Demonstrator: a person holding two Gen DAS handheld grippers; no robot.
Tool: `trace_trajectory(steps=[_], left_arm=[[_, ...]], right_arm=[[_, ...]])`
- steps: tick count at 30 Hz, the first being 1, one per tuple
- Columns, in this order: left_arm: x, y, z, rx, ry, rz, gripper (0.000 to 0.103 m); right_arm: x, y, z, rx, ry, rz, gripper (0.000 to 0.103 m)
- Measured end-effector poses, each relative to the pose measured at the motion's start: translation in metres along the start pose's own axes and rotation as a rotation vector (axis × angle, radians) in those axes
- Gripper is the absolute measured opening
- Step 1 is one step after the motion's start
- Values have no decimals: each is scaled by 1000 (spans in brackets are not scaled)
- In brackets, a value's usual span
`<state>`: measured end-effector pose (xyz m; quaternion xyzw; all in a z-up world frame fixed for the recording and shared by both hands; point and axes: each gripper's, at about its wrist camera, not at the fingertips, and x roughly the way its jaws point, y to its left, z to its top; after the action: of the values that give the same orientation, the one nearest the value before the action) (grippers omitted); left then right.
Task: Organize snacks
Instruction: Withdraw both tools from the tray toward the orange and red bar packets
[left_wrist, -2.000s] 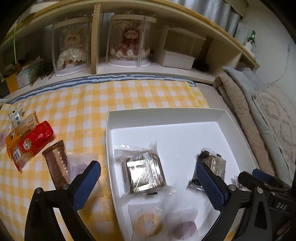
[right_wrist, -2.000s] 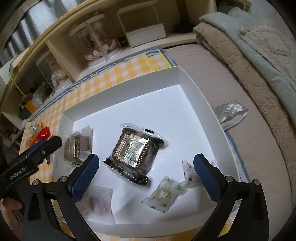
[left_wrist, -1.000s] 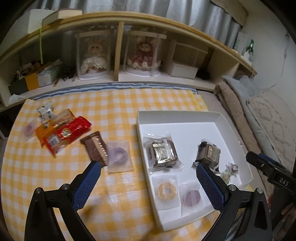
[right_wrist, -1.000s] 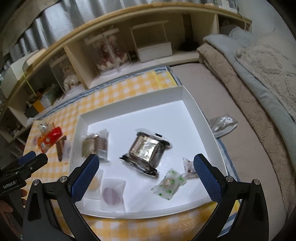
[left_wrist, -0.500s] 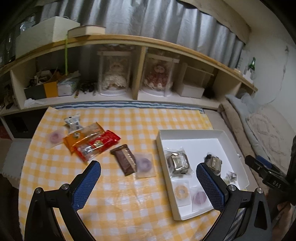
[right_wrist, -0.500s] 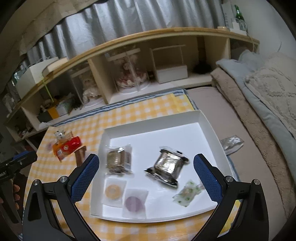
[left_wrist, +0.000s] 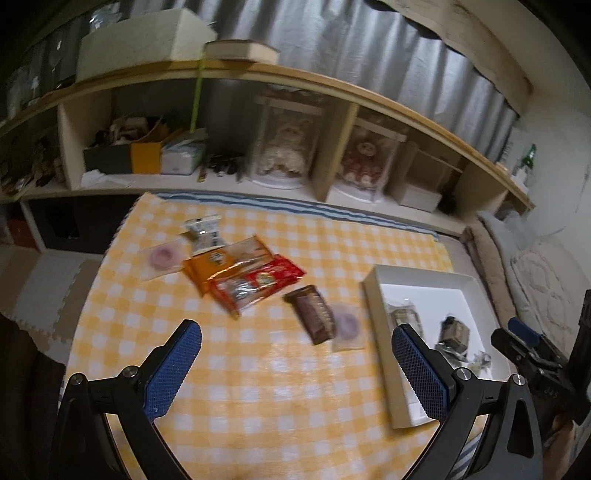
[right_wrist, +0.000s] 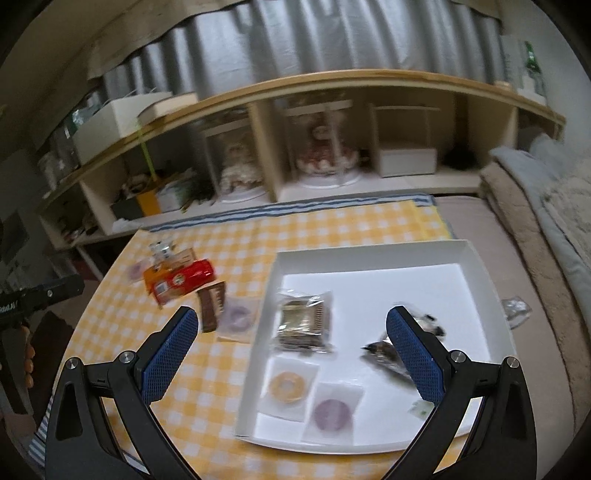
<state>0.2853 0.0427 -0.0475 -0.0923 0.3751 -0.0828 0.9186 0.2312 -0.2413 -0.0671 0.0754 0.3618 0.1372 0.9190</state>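
White tray (right_wrist: 373, 254): five packets; six on yellow cloth (left_wrist: 258, 387). Both tools (left_wrist: 295, 365) (right_wrist: 291, 354) wide open, empty.

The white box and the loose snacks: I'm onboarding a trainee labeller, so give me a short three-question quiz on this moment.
1. True or false: the brown chocolate bar lies inside the white box.
2. Which packet lies nearest the box's left wall, outside it?
A. red snack pack
B. clear packet with a purple ring
C. orange snack pack
3. Fill in: the left gripper and the right gripper both stand ____, holding nothing.

Key
1. False; it lies on the yellow checked cloth.
2. B
3. open
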Motion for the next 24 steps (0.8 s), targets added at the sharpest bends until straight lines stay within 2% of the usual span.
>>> trace_trajectory(steps=[6, 10, 14, 19, 24], left_arm=[[10, 43, 5, -62, -3, -5, 103], [26, 64, 21, -44, -16, -16, 103], [49, 76, 40, 46, -9, -55, 95], [101, 79, 62, 195, 101, -128, 83], [164, 67, 86, 332, 206, -90, 78]], right_arm=[[25, 31, -4, -39, 37, 55, 103], [47, 48, -8, -41, 72, 138, 103], [76, 63, -14, -45, 111, 187, 103], [105, 75, -23, -79, 140, 215, 102], [122, 81, -27, -91, 153, 253, 92]])
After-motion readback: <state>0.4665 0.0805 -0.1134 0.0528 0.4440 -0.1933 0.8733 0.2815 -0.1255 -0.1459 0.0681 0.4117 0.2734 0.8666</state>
